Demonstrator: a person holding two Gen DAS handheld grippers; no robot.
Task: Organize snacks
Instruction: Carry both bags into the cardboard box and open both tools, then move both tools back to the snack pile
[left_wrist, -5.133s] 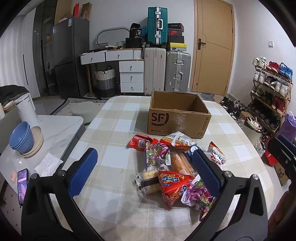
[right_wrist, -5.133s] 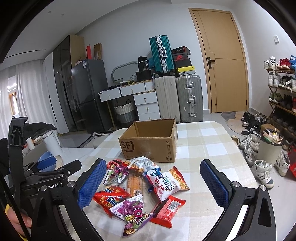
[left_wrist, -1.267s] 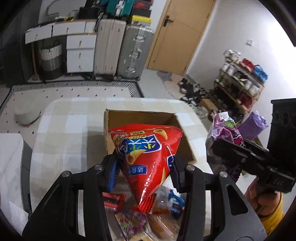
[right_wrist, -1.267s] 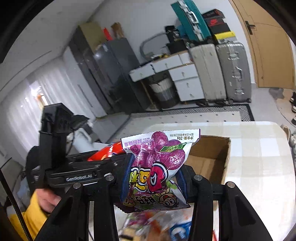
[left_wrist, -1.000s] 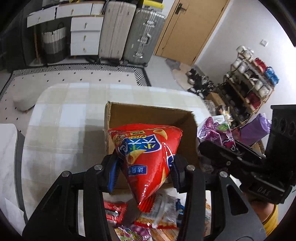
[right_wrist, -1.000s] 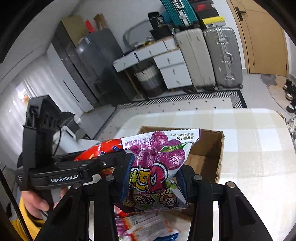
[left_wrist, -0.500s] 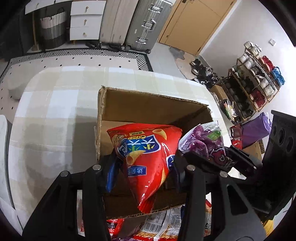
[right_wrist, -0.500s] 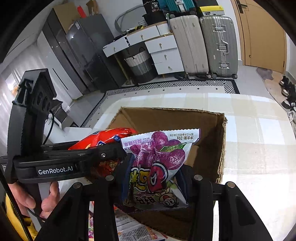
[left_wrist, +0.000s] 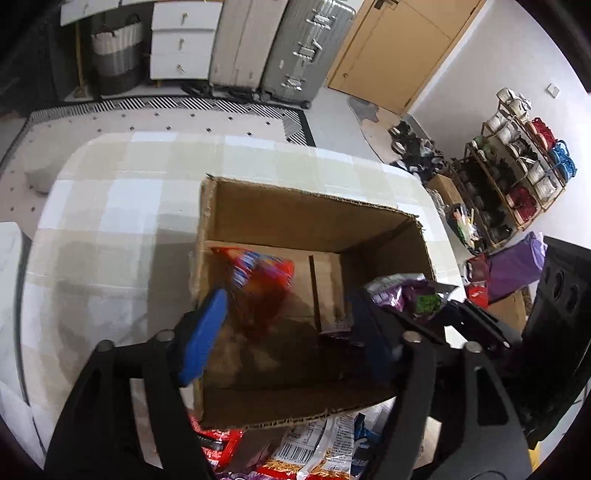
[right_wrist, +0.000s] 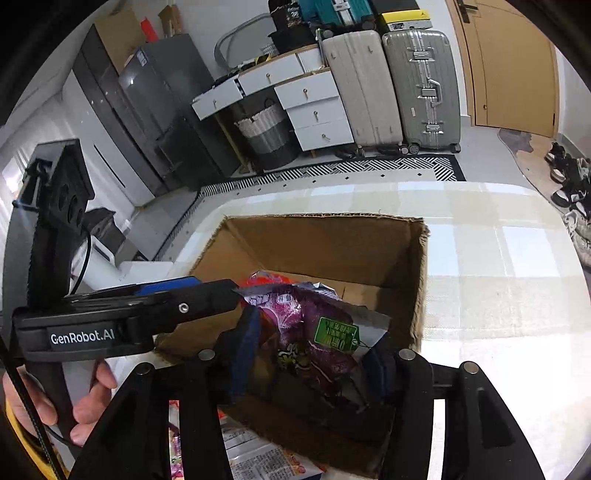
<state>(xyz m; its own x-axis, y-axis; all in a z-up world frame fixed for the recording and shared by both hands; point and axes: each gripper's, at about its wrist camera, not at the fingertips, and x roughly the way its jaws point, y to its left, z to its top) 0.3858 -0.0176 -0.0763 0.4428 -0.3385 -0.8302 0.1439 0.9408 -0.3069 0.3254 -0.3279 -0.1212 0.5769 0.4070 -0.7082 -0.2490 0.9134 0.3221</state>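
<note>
Hovered over the open cardboard box on the checked table. Left gripper spread wide, fingers apart, nothing between them; red chip bag blurred inside the box toward 11 o'clock, loose from both pads. Right gripper clamped on the purple candy bag, held above the box interior, bag crumpled and tilted. More snack packets left on the table at 6 o'clock, just outside the box's near wall.

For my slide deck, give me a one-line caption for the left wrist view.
Open left hand-held gripper above the cardboard box as the red snack bag drops inside.
</note>
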